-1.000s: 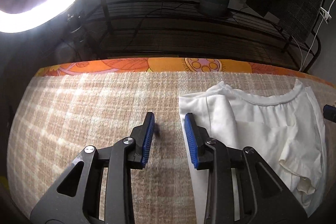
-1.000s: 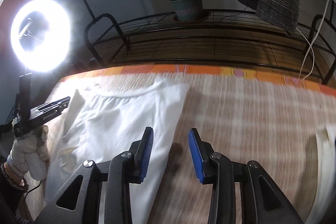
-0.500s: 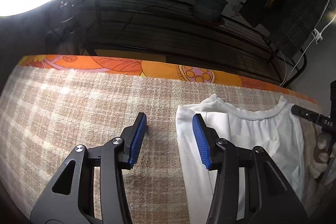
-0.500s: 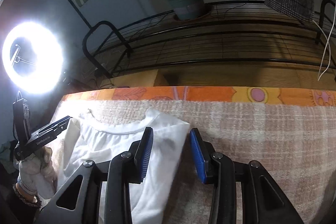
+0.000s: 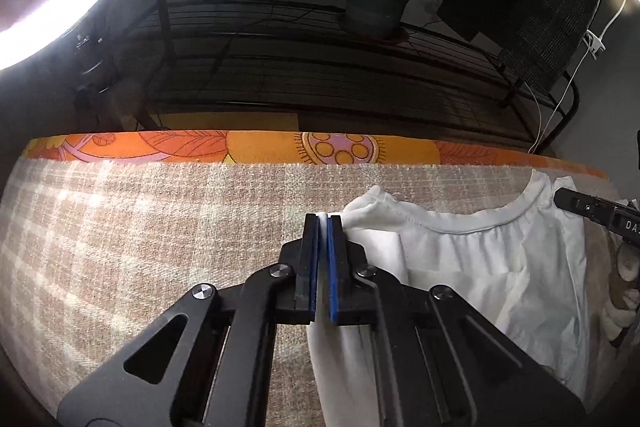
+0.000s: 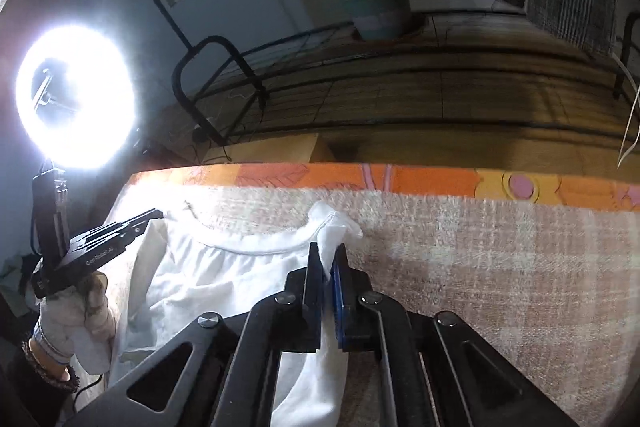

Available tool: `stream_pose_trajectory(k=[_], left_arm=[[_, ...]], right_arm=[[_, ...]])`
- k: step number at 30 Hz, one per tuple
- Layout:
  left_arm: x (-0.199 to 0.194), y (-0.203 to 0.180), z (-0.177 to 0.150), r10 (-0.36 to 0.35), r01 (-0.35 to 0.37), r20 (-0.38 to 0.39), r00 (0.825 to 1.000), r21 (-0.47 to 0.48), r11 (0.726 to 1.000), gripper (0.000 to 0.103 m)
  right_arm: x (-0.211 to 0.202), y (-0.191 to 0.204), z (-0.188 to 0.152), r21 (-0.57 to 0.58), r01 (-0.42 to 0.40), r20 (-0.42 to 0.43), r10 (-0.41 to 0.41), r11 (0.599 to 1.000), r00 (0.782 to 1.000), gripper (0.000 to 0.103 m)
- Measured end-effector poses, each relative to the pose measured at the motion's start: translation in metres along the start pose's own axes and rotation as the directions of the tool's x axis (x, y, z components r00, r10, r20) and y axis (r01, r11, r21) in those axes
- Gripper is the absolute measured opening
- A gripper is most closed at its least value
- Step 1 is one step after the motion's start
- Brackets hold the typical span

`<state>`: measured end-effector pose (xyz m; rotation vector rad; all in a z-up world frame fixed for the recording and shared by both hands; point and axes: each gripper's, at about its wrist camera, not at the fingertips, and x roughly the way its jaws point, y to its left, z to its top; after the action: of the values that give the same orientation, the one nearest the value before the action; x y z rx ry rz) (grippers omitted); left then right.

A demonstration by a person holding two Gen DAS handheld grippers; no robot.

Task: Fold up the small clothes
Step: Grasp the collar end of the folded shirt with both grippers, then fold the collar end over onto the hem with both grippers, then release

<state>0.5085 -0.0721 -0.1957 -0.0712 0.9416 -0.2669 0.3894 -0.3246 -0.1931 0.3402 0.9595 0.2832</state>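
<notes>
A small white top (image 5: 480, 267) with a gathered neckline lies flat on a beige plaid cover (image 5: 140, 247). In the left wrist view my left gripper (image 5: 323, 217) is shut on the top's left shoulder edge, with a sliver of white fabric pinched between the blue pads. In the right wrist view my right gripper (image 6: 326, 251) is shut on the top (image 6: 224, 275) at its right shoulder corner, and cloth bunches up between the pads. Each view also catches the other gripper at the far shoulder: the right gripper (image 5: 558, 195) and the left gripper (image 6: 158, 214), each held by a gloved hand (image 6: 76, 311).
The plaid cover (image 6: 500, 267) ends at an orange floral border (image 5: 260, 147) along the far edge. Behind it stands a black wire rack (image 5: 280, 67) with a plant pot (image 5: 376, 11). A bright ring light (image 6: 76, 99) glares at the left. Dark clothes (image 5: 560, 7) hang at the upper right.
Both grippers moved forward along the top's side edges to the shoulder corners. Both went from open to shut on the white fabric.
</notes>
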Motion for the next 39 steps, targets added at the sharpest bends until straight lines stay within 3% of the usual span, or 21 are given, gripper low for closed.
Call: stream_pose_trajectory(k=[12, 20, 30, 39], left_arm=[[-0.098, -0.003, -0.018, -0.065, 0.066, 0.096, 0.993, -0.005, 0.998, 0.001], [-0.171, -0.017, -0.044, -0.080, 0.076, 0.137, 0.987, 0.035, 0.997, 0.001], [-0.250, -0.030, -0.123, -0.092, 0.085, 0.145, 0.985, 0.056, 0.995, 0.001], [-0.272, -0.026, -0.221, -0.076, 0.071, 0.060, 0.995, 0.075, 0.995, 0.001]], right_arm=[[-0.080, 0.032, -0.005, -0.059, -0.007, 0.085, 0.012, 0.998, 0.996, 0.000], [-0.144, 0.067, -0.037, -0.101, 0.007, 0.099, 0.003, 0.995, 0.995, 0.000], [-0.204, 0.111, -0.101, -0.129, 0.039, 0.098, -0.026, 0.991, 0.995, 0.000], [-0.223, 0.127, -0.196, -0.130, 0.073, 0.070, -0.064, 0.989, 0.995, 0.001]])
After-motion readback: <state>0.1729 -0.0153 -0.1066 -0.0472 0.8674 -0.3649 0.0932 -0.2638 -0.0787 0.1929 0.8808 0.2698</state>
